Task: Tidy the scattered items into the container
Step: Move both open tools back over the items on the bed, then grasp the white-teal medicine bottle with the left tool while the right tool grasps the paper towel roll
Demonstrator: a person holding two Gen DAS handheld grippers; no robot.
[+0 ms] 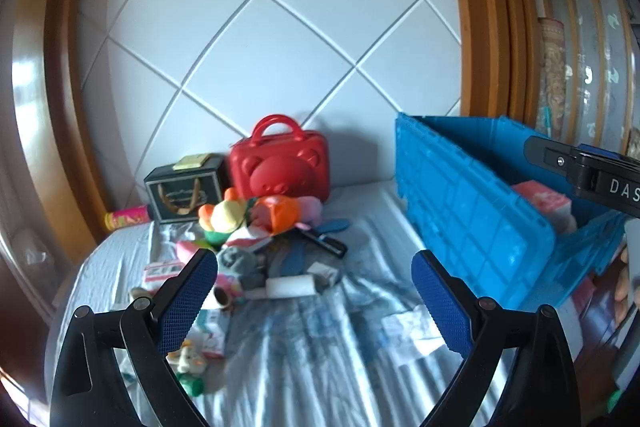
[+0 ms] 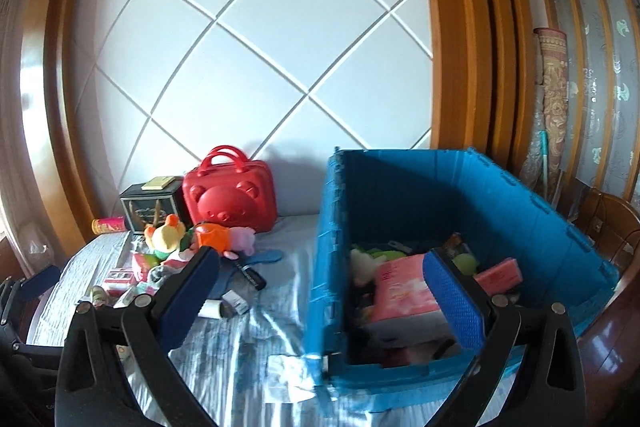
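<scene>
While both claws hang spread and empty, the left gripper (image 1: 316,291) faces the toy heap (image 1: 256,227) at centre left, the right gripper (image 2: 320,291) the part-filled blue crate (image 2: 400,255) at lower right; mid-sort, next a grasp from the heap

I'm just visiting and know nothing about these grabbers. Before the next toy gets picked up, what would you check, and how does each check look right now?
1. Left gripper open and empty: ok.
2. Right gripper open and empty: ok; it hangs at the blue crate.
3. Crate open on top, with room: ok; a pink box and soft toys lie inside, walls rise well above them.
4. Items left to tidy: not ok; a pile remains on the bed sheet.
5. Easy first target: ok; the white roll lies nearest the left gripper.
6. Whether the red bear case belongs in the crate: cannot tell.
</scene>
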